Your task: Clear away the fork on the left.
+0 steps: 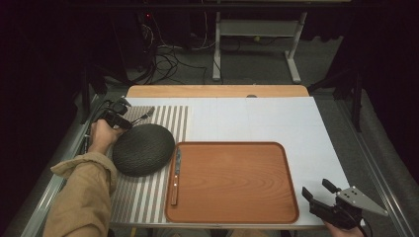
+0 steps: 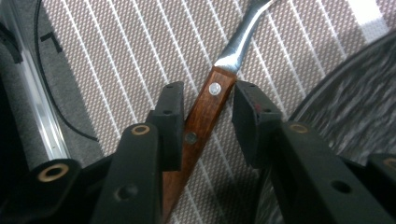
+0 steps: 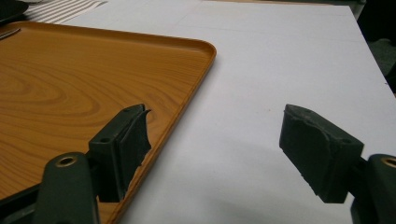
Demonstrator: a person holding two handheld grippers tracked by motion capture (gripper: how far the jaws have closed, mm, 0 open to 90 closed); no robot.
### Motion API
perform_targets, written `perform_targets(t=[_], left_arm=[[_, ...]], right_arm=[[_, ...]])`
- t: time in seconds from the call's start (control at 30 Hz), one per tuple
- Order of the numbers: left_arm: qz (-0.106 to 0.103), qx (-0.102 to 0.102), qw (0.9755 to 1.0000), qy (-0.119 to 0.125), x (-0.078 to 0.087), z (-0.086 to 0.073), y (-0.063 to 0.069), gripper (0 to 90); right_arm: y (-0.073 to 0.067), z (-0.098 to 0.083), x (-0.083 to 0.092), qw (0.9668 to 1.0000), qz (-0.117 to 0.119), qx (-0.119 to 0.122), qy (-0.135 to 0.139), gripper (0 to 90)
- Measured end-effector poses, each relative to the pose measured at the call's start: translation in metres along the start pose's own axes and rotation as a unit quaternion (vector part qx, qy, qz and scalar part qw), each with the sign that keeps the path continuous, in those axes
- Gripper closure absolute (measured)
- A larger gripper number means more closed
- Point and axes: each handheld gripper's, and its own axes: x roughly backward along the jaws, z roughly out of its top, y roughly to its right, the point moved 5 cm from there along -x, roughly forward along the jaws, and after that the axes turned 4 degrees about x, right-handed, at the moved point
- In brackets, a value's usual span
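Left gripper [image 2: 205,121] straddling the fork's wooden handle [image 2: 205,116] on the striped placemat [image 2: 116,56], pads not yet clamped; centre on handle before squeezing. Right gripper [image 3: 215,149] spread wide, idle beside tray [image 3: 70,93].

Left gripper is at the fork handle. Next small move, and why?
Probably close the left gripper the rest of the way, then lift. The fork's wooden handle already sits between the pads on the striped placemat, one pad touching it, with a gap at the other pad.
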Motion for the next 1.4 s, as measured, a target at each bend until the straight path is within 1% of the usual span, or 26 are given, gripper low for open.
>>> perform_targets(t=[0.1,0.13,0.2,0.27,0.33,0.43,0.57,0.63,0.7,0.73,0.8,0.83,0.97,1.1,1.23,1.33,1.4], left_arm=[[0.010,0.002,0.9999,-0.003,0.001,-0.005,-0.004,62.8],[0.011,0.008,0.9999,-0.003,0.001,-0.007,-0.005,63.3],[0.019,0.004,0.9998,-0.002,0.002,-0.010,-0.008,64.1],[0.017,0.010,0.9998,-0.006,0.003,-0.013,-0.010,65.3],[0.006,0.024,0.9996,-0.014,0.004,-0.016,-0.013,66.6],[0.005,0.023,0.9996,-0.018,0.006,-0.022,-0.016,68.1],[-0.002,0.029,0.9995,-0.014,0.007,-0.028,-0.018,69.7],[-0.003,0.027,0.9995,-0.016,0.008,-0.029,-0.019,70.3],[0.002,0.024,0.9995,-0.023,0.009,-0.031,-0.020,70.7],[0.003,0.028,0.9993,-0.026,0.009,-0.032,-0.020,70.9],[0.006,0.021,0.9995,-0.025,0.011,-0.036,-0.020,71.5],[0.005,0.023,0.9994,-0.023,0.011,-0.038,-0.021,71.8],[-0.001,0.032,0.9989,-0.033,0.015,-0.047,-0.024,72.5],[0.001,0.036,0.9987,-0.035,0.017,-0.053,-0.024,72.6],[0.008,0.033,0.9987,-0.038,0.019,-0.057,-0.023,72.7],[0.006,0.034,0.9988,-0.036,0.019,-0.059,-0.023,72.7],[0.009,0.032,0.9987,-0.038,0.020,-0.060,-0.023,72.7]], right_arm=[[0.000,0.000,0.000,1.0000,0.000,0.001,0.001,24.7],[0.000,0.000,0.000,1.0000,0.000,0.001,0.001,24.7],[0.000,0.000,0.000,1.0000,0.000,0.001,0.002,24.7],[0.000,0.000,0.000,1.0000,0.000,0.001,0.001,24.7],[0.000,0.000,0.000,1.0000,-0.001,0.002,0.000,24.7],[-0.001,0.000,0.001,1.0000,-0.002,0.001,0.000,24.7],[-0.001,0.000,0.001,1.0000,-0.003,0.001,0.000,24.7],[-0.001,0.000,0.001,1.0000,-0.003,0.002,0.000,24.7],[-0.001,0.000,0.001,1.0000,-0.002,0.003,0.000,24.7],[-0.001,0.000,0.001,1.0000,-0.001,0.003,0.001,24.7],[-0.001,0.000,0.001,1.0000,0.001,0.004,0.001,24.7],[-0.001,0.000,0.002,1.0000,0.002,0.006,0.001,24.7],[-0.003,0.000,0.002,0.9999,0.004,0.010,0.001,24.7],[-0.003,0.001,0.002,0.9999,0.006,0.011,0.004,24.7],[-0.004,0.001,0.002,0.9999,0.007,0.011,0.003,24.7],[-0.004,0.001,0.002,0.9999,0.008,0.012,0.002,24.7],[-0.004,0.001,0.001,0.9999,0.009,0.013,0.002,24.7]])
